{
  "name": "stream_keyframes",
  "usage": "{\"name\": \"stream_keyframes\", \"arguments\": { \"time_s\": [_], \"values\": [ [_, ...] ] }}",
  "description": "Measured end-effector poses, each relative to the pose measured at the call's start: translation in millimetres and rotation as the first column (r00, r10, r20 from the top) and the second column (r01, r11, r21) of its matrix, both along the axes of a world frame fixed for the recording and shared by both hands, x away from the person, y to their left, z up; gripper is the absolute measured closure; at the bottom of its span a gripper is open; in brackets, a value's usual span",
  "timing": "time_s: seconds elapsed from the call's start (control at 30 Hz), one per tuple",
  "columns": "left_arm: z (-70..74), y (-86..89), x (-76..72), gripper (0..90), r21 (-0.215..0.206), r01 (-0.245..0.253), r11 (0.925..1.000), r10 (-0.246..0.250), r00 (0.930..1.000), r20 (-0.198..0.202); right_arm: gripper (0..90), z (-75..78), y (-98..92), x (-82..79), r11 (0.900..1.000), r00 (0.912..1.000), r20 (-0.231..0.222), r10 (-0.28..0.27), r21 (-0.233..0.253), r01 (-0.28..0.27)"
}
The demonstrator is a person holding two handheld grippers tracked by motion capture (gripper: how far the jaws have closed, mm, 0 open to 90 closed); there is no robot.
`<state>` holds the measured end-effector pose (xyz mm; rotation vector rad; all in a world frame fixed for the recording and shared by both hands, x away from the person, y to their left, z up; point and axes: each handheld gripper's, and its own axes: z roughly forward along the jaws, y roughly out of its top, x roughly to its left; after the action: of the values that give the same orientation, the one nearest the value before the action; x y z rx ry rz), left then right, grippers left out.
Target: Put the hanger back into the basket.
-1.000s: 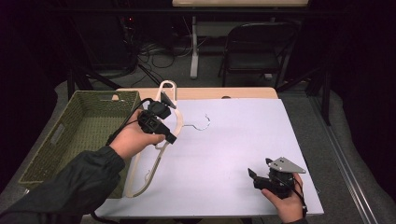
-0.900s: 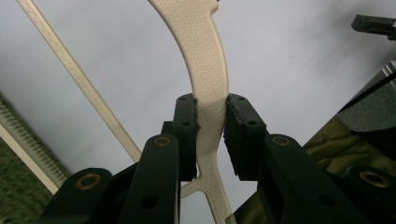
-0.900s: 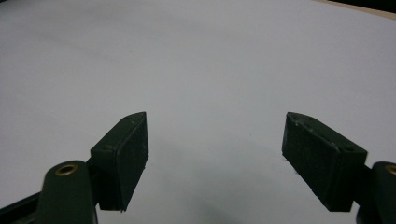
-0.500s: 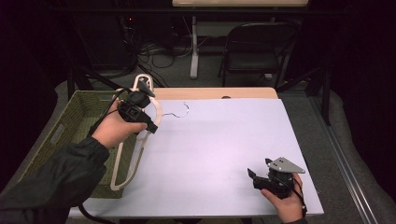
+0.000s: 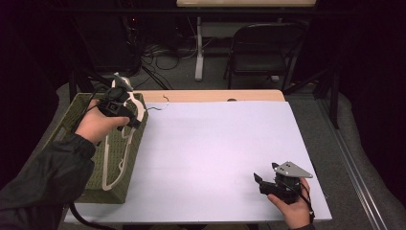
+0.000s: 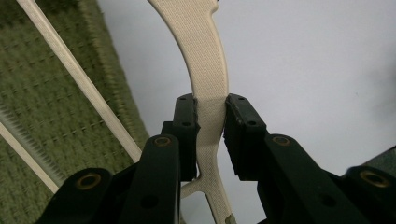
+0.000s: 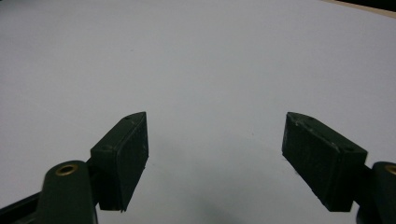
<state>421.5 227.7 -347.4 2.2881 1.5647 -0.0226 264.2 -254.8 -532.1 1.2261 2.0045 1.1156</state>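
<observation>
At the near edge of the table (image 5: 215, 158), the right gripper (image 5: 262, 183) rests low on the white sheet, its hand (image 5: 292, 211) cut off by the bottom of the high view. The right gripper view shows what the high view leaves too small to judge: the two fingers (image 7: 123, 156) stand wide apart, nothing between them, only bare white surface ahead.

Further in, at the table's left side, the left gripper (image 5: 128, 120) holds a cream hanger (image 5: 117, 148) over the green woven basket (image 5: 67, 129). The hand and dark sleeve (image 5: 43, 182) cover part of the gripper in the high view, so the grip itself is hard to make out there. The left gripper view settles it: the fingers (image 6: 187, 135) are clamped on the hanger's (image 6: 208, 60) textured arm, pads pressed to both faces. That view also shows the thin crossbar running over the basket's (image 6: 51, 102) weave, though the hanger's ends are cut off by the frame. In the high view the hanger's long body lies along the basket's right wall; whether it touches the wall cannot be told. Its wire hook (image 5: 160, 103) reaches out over the bare wooden strip at the table's far edge.

Beyond the table, a black folding chair (image 5: 256, 52) and tangled cables (image 5: 163, 50) sit on grey floor in a dark room.
</observation>
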Motion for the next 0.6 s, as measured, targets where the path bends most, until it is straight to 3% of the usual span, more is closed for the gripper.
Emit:
{"name": "stream_keyframes", "arguments": {
  "time_s": [0.3,0.47,0.6],
  "values": [
    [-8.0,37.3,9.3,75.2,-0.009,-0.109,0.9940,0.109,0.9936,-0.030,22.6,-0.6,1.4,0.3,1.000,1.0000,0.002,0.000,-0.001,0.000],
    [-12.5,56.9,15.0,75.2,-0.035,-0.175,0.9839,0.174,0.9841,-0.036,22.6,-0.6,1.5,0.3,1.000,1.0000,-0.001,0.001,-0.003,-0.001],
    [-13.3,71.2,18.5,75.2,-0.073,-0.201,0.9768,0.198,0.9789,-0.050,22.6,-0.8,1.3,0.4,1.000,1.0000,0.003,0.001,-0.001,-0.001]
  ]
}}
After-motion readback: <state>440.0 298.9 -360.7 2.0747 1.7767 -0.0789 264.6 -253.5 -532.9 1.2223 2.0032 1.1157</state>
